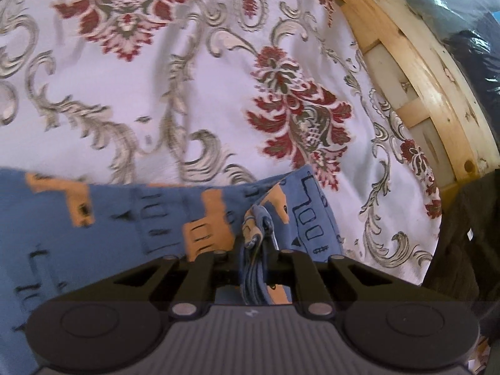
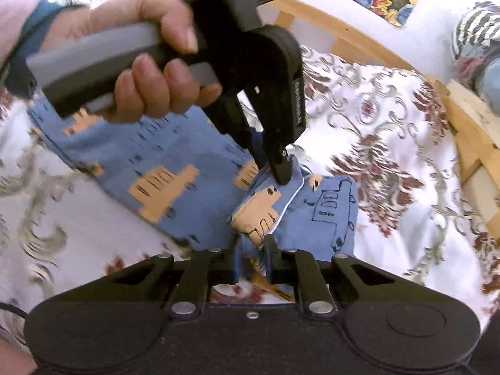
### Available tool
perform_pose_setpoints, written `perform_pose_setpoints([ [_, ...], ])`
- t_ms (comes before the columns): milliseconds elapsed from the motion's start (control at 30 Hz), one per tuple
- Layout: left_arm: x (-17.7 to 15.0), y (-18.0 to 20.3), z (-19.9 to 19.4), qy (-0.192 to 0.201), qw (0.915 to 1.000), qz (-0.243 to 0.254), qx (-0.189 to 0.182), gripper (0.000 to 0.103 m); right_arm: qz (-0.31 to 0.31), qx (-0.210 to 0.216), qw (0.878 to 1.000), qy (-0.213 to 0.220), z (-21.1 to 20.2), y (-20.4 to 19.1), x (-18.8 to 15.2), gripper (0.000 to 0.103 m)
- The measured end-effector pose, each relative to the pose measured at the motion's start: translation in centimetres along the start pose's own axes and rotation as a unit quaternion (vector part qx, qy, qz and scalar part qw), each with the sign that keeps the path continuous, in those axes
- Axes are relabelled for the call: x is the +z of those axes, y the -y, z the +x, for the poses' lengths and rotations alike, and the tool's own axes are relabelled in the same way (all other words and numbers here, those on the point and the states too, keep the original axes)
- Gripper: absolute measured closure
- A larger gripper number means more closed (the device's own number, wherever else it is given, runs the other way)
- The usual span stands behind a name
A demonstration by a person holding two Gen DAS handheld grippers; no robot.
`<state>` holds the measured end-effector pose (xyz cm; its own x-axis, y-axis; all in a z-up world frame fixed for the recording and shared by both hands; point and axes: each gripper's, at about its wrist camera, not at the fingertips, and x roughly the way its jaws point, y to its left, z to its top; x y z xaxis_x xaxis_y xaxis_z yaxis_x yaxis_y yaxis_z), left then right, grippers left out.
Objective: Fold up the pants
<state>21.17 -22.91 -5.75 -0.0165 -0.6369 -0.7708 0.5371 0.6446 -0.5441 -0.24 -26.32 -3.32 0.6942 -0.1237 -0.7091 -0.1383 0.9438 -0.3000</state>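
Blue pants (image 1: 109, 218) printed with orange vehicles lie on a white bedspread (image 1: 140, 109) with red and grey flowers. In the left wrist view my left gripper (image 1: 261, 237) is shut on a bunched edge of the pants. The right wrist view shows the pants (image 2: 175, 162) spread across the bed, and my right gripper (image 2: 253, 250) is shut on a folded corner of them. The left gripper (image 2: 275, 168) comes down from above in a hand (image 2: 150, 62) and pinches the same cloth a little farther along.
A curved wooden bed frame (image 1: 415, 72) runs along the right side, with plastic-wrapped bundles (image 1: 462, 15) behind it. Dark cloth (image 1: 462, 234) lies at the lower right. The same bed frame (image 2: 468, 131) and striped fabric (image 2: 475, 34) show in the right wrist view.
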Motion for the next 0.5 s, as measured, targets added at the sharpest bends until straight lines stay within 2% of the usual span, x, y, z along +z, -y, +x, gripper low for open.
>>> perform_pose_setpoints([
  [200,-1.2,-2.1,-2.9,0.012,0.9999,-0.005,0.007,0.092,-0.006,0.039,0.999,0.019,-0.6,-1.9,1.2,0.088],
  [500,-2.8,-5.0,-6.7,0.027,0.9989,-0.001,0.039,0.092,-0.039,0.082,0.995,0.039,-0.3,-5.7,3.2,0.089],
])
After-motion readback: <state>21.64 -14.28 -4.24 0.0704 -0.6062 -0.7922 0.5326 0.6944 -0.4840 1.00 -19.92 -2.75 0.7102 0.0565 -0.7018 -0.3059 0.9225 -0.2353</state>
